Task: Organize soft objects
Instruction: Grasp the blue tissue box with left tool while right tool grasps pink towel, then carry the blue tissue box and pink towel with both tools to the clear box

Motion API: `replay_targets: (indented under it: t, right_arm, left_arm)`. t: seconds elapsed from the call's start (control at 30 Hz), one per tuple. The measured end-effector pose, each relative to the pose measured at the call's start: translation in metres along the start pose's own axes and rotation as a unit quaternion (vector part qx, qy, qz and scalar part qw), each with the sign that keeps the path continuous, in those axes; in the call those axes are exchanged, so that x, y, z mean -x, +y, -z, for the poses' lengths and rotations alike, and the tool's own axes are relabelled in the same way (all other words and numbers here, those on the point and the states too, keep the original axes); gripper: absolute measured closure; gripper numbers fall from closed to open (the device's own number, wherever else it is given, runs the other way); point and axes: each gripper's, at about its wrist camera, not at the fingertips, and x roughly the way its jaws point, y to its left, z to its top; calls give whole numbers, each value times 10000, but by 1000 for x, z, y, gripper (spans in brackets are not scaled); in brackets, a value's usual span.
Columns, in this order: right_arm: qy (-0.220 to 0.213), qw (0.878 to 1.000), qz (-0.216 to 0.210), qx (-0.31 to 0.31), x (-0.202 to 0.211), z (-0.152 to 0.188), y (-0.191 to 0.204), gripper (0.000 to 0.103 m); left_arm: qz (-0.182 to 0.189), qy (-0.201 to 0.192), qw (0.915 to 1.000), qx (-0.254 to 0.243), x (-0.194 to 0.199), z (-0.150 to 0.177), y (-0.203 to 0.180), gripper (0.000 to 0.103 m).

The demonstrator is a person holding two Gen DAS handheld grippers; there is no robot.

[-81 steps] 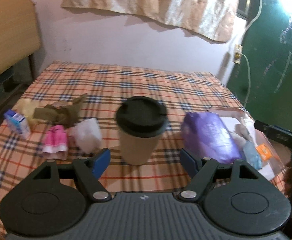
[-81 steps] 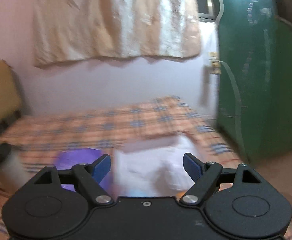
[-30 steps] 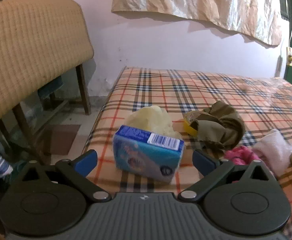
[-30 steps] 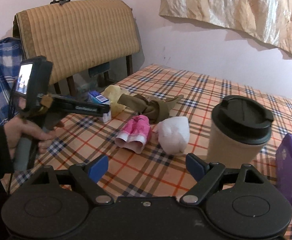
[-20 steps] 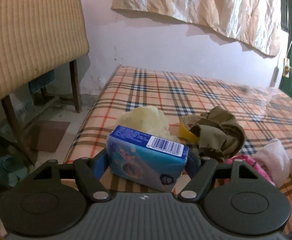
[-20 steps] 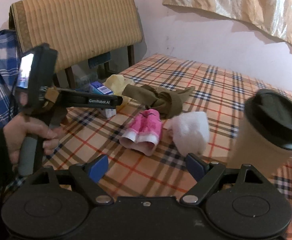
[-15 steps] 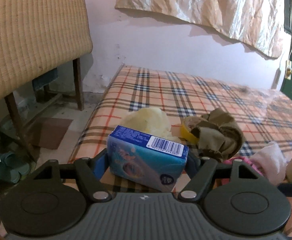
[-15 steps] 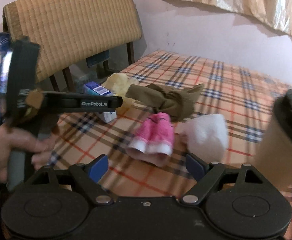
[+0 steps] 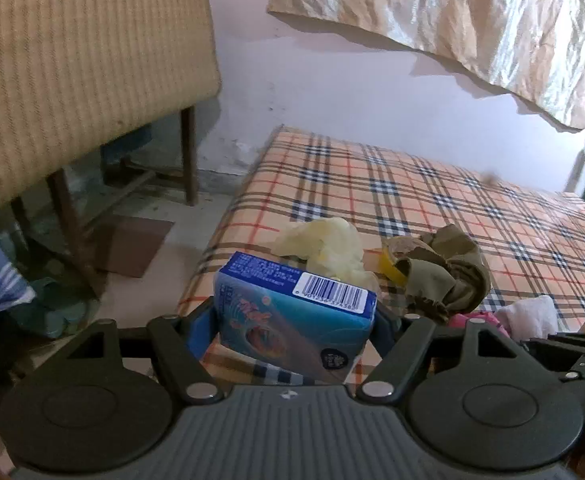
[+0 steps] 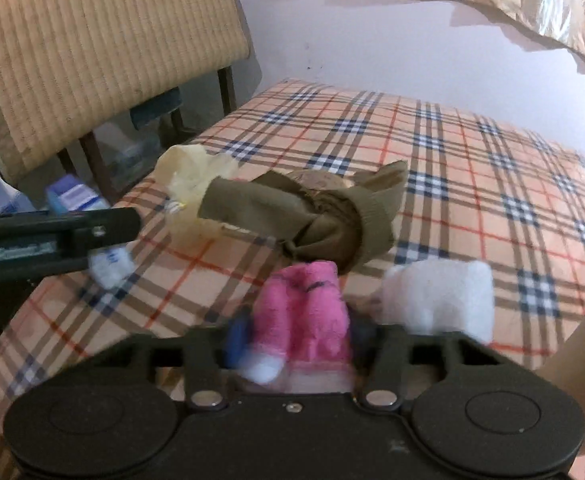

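My left gripper (image 9: 292,324) is shut on a blue tissue pack (image 9: 294,312) with a barcode, held just above the near left corner of the plaid bed (image 9: 432,192). My right gripper (image 10: 296,340) is closed around the pink sock bundle (image 10: 304,312) lying on the bed; the view is blurred. Beside the pink bundle lie a white cloth (image 10: 440,296), an olive sock bundle (image 10: 324,208) and a pale yellow cloth (image 10: 192,176). The olive bundle (image 9: 440,272) and yellow cloth (image 9: 324,244) also show in the left wrist view. The left gripper's body (image 10: 52,236) crosses the right wrist view at left.
A woven-backed chair (image 9: 72,60) stands left of the bed, with clutter on the floor under it. A tan paper cup's side (image 10: 580,344) is at the right edge. A crumpled cloth (image 9: 452,12) hangs on the pink wall.
My left gripper closed on the blue tissue pack and lifted it slightly. My right gripper moved forward and down to the pink sock bundle and closed around it.
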Motion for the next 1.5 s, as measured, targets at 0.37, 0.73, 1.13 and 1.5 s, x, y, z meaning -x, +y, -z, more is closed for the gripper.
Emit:
replay_targets:
  t: [0.37,0.73,1.13,1.5]
  right_arm:
    - [-608,9981,-48,77,87,-10,-8,68]
    - [-769,9969,-41,-131,148,-34,-42,68]
    - [-873,9957,78,-305,182,-42,-78,68]
    - [-939,9937,280,-536,203,-36,-118,68]
  left_arm:
    - [-255,122,9990,346,40,1,-32,27]
    - [-119,5,9989,445,78,-22,-74,27]
    - [-62,-24,9999,81,93,-32,-119,27]
    - [109,55,9998,-148,98,-31,-157,27]
